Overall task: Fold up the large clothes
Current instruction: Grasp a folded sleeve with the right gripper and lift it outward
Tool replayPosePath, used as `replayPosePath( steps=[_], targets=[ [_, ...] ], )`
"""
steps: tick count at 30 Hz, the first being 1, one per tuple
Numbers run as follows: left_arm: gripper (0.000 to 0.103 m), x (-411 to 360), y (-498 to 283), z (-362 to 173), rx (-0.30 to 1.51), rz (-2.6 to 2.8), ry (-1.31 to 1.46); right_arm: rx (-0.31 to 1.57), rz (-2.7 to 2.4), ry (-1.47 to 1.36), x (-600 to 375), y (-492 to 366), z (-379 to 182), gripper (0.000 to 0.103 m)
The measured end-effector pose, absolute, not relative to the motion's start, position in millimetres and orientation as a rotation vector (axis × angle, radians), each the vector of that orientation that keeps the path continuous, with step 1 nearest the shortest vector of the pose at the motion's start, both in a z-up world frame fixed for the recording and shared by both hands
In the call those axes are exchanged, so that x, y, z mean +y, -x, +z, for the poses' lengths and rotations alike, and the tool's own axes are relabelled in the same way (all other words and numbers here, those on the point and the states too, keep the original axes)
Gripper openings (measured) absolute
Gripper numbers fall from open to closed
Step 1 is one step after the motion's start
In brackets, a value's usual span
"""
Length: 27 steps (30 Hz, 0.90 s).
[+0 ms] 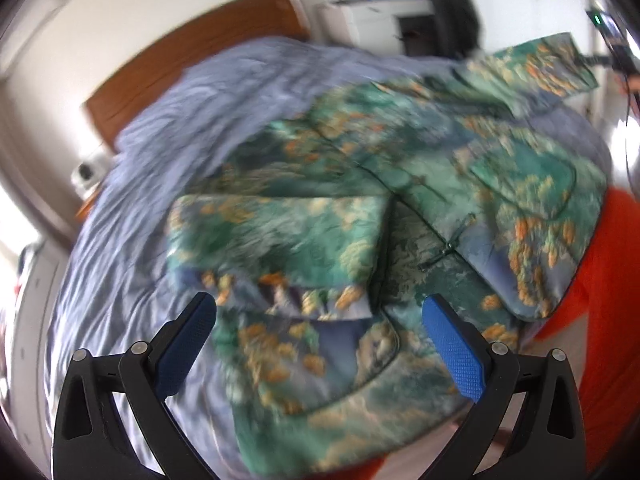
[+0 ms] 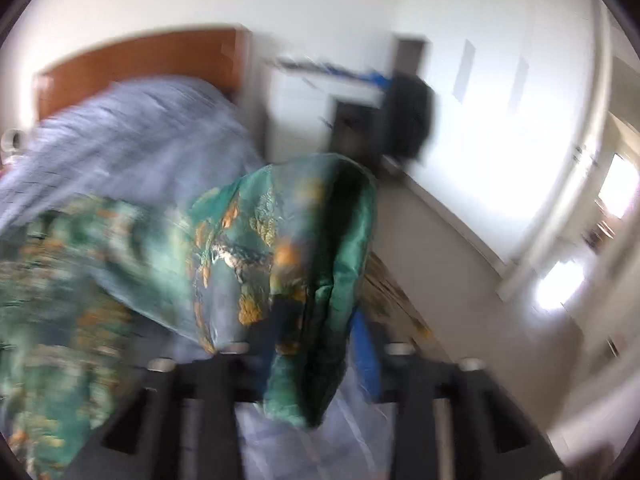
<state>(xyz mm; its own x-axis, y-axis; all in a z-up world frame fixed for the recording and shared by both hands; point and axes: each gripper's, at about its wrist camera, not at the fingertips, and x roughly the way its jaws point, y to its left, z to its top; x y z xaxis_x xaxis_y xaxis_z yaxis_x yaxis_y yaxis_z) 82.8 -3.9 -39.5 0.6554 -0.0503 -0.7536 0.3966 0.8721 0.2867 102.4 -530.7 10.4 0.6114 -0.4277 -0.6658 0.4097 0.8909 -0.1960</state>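
Observation:
A large green jacket [image 1: 360, 184] with orange and gold patterns lies spread on the bed's blue-grey cover [image 1: 160, 140], one flap folded over near its middle. My left gripper [image 1: 320, 302] hovers open just above the jacket's near edge, its blue pads [image 1: 452, 352] wide apart with nothing between them. One sleeve [image 1: 548, 64] is raised off the bed at the far right. In the blurred right wrist view that sleeve [image 2: 288, 220] bunches up between the fingers of my right gripper [image 2: 320, 336], which is shut on it; only one blue pad [image 2: 368, 360] shows beside the cloth.
A brown wooden headboard [image 1: 192, 52] stands against the white wall. A white cabinet [image 1: 368, 20] and a dark bag or chair [image 1: 456, 12] stand beyond the bed. Orange fabric [image 1: 600, 280] lies at the bed's right edge. Pale floor [image 2: 460, 260] runs along the bed's right side.

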Motion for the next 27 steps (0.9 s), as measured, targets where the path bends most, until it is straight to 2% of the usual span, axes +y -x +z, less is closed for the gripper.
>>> replayPosePath(
  steps=[4,8,10,11,12,13,14,15,16,17,21,27],
  targets=[
    [0.103,-21.2,-118.1,-69.7,0.875,-0.35,-0.551,0.747,-0.464,-0.048,-518.5,-75.8,0.0,0.057],
    [0.103,-30.7,-153.1,-108.8,0.942,-0.399,-0.6,0.746,-0.354,-0.045,-470.1,-52.4,-11.4,0.059],
    [0.099,-23.4,-168.0,-123.8,0.979,-0.395,-0.583,0.752,-0.281,-0.047,-440.0,-42.3,-18.3,0.059],
    [0.092,-18.2,-172.7,-128.0,0.998,-0.405,-0.563,0.756,-0.254,-0.048,-426.6,-38.3,-20.5,0.059],
    [0.08,-9.0,-179.0,-132.3,1.029,-0.427,-0.509,0.762,-0.212,-0.05,-410.6,-33.3,-24.6,0.059],
    [0.075,-1.5,-181.3,-133.2,1.042,-0.441,-0.466,0.765,-0.177,-0.045,-396.3,-28.9,-25.2,0.059],
    [0.059,6.3,-182.0,-131.8,1.055,-0.465,-0.415,0.767,-0.154,-0.036,-385.1,-29.8,-26.2,0.059],
    [0.034,12.9,-180.9,-129.3,1.065,-0.491,-0.365,0.767,-0.126,-0.021,-372.2,-28.3,-26.1,0.059],
    [0.02,16.7,-179.6,-126.2,1.066,-0.492,-0.34,0.762,-0.091,-0.002,-355.6,-27.6,-26.4,0.059],
    [0.015,22.5,-176.5,-119.8,1.052,-0.474,-0.321,0.755,-0.065,0.011,-346.0,-24.2,-24.1,0.059],
    [0.014,49.4,-162.3,-86.0,0.969,-0.415,-0.227,0.732,0.034,0.076,-307.7,-24.4,-15.9,0.059],
    [0.014,141.9,-146.2,-20.9,0.831,-0.224,-0.032,0.72,0.148,0.107,-268.8,-30.3,-5.1,0.059]
  ],
)
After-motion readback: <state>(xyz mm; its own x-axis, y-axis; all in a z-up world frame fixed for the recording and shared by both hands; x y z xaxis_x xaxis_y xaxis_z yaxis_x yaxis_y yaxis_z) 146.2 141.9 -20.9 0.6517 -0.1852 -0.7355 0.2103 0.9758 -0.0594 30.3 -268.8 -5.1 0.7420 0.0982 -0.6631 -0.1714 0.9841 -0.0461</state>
